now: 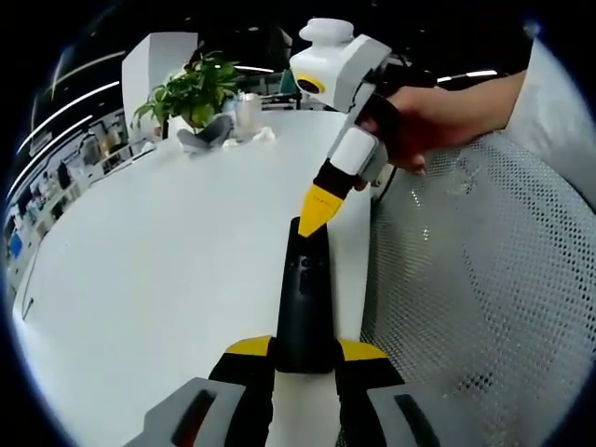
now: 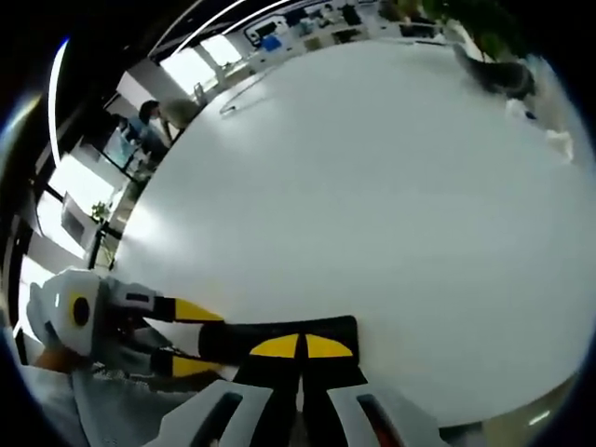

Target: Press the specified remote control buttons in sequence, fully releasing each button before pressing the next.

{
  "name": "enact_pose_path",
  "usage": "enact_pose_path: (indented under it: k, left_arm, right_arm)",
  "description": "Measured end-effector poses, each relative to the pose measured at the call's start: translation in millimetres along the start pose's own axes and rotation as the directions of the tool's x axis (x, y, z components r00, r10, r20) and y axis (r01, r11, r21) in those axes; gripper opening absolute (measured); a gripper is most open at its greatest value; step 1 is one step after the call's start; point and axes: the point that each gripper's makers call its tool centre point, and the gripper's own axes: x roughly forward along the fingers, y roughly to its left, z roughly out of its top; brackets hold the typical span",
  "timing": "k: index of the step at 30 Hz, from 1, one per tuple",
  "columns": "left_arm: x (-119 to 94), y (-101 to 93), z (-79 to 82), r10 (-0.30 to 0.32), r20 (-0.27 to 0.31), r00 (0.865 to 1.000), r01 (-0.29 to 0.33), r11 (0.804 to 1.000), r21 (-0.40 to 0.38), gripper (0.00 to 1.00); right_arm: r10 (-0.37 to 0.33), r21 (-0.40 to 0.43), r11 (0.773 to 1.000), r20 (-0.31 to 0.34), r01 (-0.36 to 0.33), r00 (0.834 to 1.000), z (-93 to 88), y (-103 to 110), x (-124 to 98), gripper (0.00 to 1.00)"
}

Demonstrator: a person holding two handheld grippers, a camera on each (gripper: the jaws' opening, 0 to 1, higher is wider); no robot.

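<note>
A slim black remote is held over the white table, pointing away from me, and my left gripper is shut on its near end with a yellow jaw on each side. My right gripper comes down from the upper right in a person's hand, jaws shut into one yellow point that touches the remote's far end. In the right gripper view the same remote lies crosswise, with my right gripper's closed tips on it and the left gripper clamping it from the left.
A potted plant, a grey object and crumpled white bits sit at the table's far end. A white mesh chair stands right beside the table edge. A person is beyond the table's far side.
</note>
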Motion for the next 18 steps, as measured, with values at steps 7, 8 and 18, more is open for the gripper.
enact_pose_path:
  k: [7,8,18]
  left_arm:
    - [-0.3,-0.2,0.4,0.001,0.003,1.000,-0.001,1.000,-0.001,0.24]
    - [-0.4,-0.1,0.4,0.002,0.003,1.000,-0.002,1.000,0.003,0.24]
    - [0.3,-0.3,0.1,0.004,0.004,1.000,-0.004,1.000,0.015,0.25]
  right_arm:
    - [0.001,0.000,1.000,-0.001,-0.001,1.000,0.1,0.0,-0.3,0.00]
    - [0.001,0.001,1.000,-0.002,-0.001,1.000,0.1,0.0,-0.4,0.00]
    - [0.003,0.003,1.000,-0.001,-0.003,1.000,0.1,0.3,-1.2,0.00]
